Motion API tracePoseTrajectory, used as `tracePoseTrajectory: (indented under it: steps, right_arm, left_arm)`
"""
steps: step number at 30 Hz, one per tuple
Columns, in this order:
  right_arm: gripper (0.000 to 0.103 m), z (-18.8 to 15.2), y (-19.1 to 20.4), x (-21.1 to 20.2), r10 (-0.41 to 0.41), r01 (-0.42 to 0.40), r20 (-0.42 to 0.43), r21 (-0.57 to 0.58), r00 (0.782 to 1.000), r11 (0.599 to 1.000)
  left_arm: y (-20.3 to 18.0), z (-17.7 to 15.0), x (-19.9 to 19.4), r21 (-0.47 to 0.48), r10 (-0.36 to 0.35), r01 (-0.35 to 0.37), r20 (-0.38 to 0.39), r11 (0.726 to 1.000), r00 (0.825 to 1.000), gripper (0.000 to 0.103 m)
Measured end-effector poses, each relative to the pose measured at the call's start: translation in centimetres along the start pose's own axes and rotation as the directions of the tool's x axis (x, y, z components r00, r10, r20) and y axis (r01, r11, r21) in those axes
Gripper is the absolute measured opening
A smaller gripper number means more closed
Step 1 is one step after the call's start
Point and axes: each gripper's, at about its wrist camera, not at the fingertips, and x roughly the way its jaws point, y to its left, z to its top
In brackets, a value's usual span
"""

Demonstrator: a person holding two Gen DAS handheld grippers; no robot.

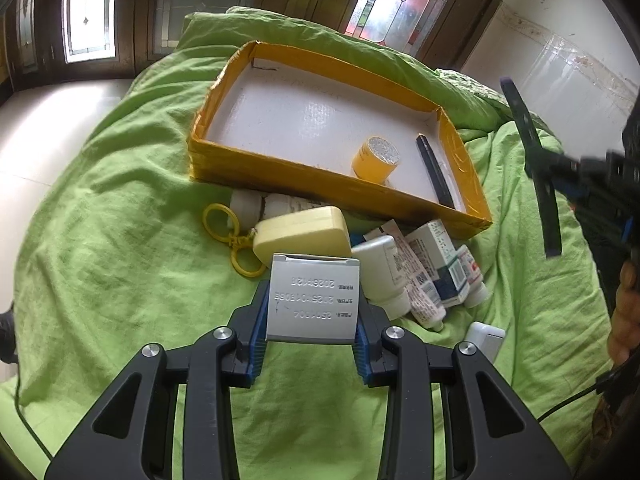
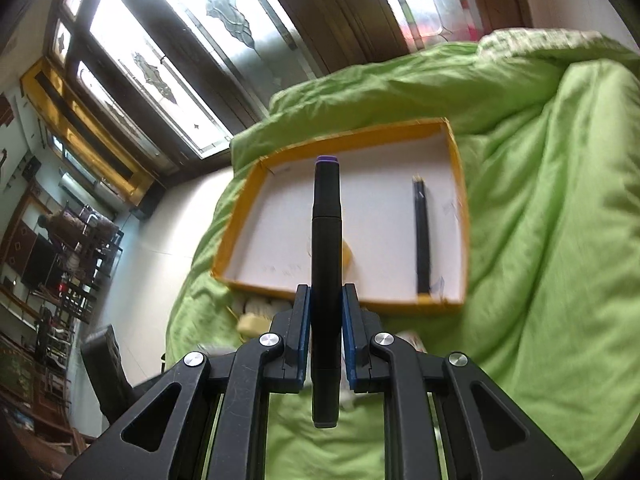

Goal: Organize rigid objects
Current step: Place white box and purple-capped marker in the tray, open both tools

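My left gripper (image 1: 311, 300) is shut on a small grey-white carton (image 1: 314, 296) with printed dates, held above the green quilt, just short of the pile of objects. My right gripper (image 2: 326, 300) is shut on a black marker (image 2: 326, 240) with a purple end cap; the marker points toward the yellow-walled tray (image 2: 344, 140). In the left wrist view that marker (image 1: 532, 160) and right gripper (image 1: 550, 168) show at the right edge. The tray (image 1: 256, 170) holds a yellow tape roll (image 1: 376, 159) and a dark pen (image 1: 434, 172), and the same pen (image 2: 421, 236) shows in the right wrist view.
Before the tray lie a pale yellow case (image 1: 302, 234) with yellow rings (image 1: 230, 236), white bottles (image 1: 384, 272), medicine cartons (image 1: 444, 260) and a tube. A white charger (image 1: 484, 338) lies to the right. Everything rests on a rumpled green quilt (image 1: 120, 240). A person's hand (image 1: 624, 312) is at the right edge.
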Motion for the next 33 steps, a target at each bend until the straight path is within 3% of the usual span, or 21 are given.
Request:
tracePoseTrajectory:
  steps: [7,17,33]
  right_arm:
    - [0.013,1.0,0.4,1.7,-0.006,0.006,-0.007,-0.028,1.000,1.000]
    - [0.013,0.5,-2.4,2.4,-0.022,0.023,-0.028,0.018,0.999,1.000]
    - [0.013,3.8,-3.2,3.0,-0.033,0.032,0.019,0.042,0.999,0.999]
  left_arm:
    - [-1.0,2.0,-0.2,0.051,0.053,-0.055,0.038,0.997,0.998,0.033]
    - [-2.3,5.2,0.0,0.081,0.051,-0.057,0.076,0.995,0.996,0.033]
    - [-1.7,10.2,2.3,0.072,0.060,-0.066,0.089,0.995,0.994,0.033]
